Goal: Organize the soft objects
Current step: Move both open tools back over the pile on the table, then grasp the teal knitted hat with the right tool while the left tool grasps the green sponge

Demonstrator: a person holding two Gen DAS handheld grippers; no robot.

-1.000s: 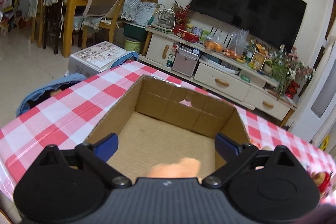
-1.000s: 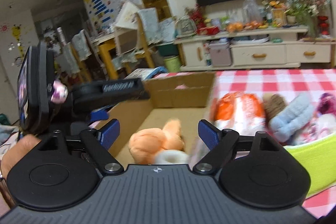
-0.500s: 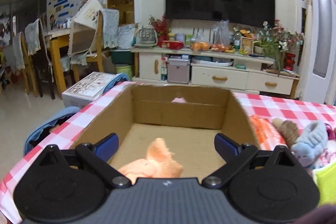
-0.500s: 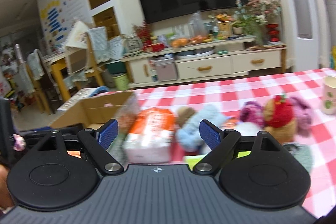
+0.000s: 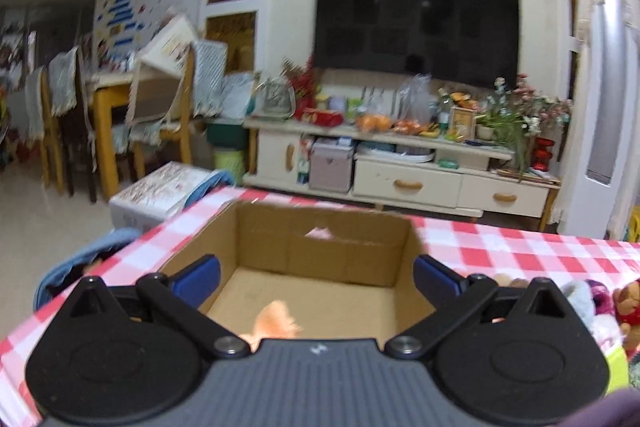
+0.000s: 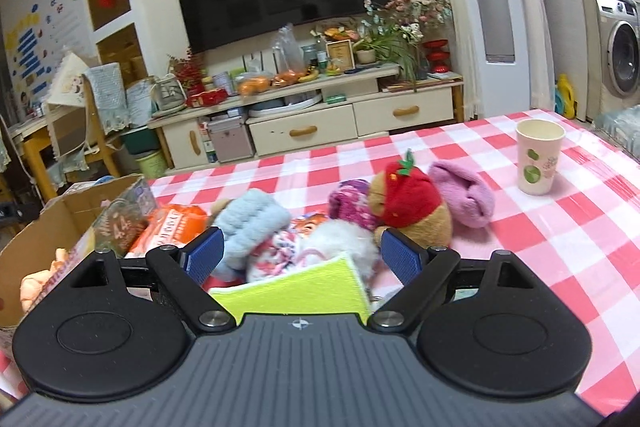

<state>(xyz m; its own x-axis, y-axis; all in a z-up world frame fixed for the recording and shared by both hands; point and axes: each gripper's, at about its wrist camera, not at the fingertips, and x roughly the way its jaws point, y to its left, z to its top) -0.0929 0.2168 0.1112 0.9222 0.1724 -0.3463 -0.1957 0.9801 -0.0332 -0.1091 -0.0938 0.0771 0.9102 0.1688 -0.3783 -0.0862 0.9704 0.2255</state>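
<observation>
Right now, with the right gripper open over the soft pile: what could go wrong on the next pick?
1. The soft items are bunched: closing the right gripper could catch the yellow-green cloth along with the white fluffy toy.
2. The paper cup stands upright near the pile; a wide swing might tip it.
3. The cardboard box rim could snag a carried item.

cardboard box [image 5: 320,251]: matt brown corrugated paper | tablecloth [image 6: 560,227]: glossy red-white checked plastic | plush toys [image 6: 404,203]: fuzzy cloth | paper cup [image 6: 538,163]: smooth matt | fingers [image 6: 400,259]: blue ribbed pads on matt black plastic | sponge cloth [image 6: 296,291]: yellow-green, finely textured
</observation>
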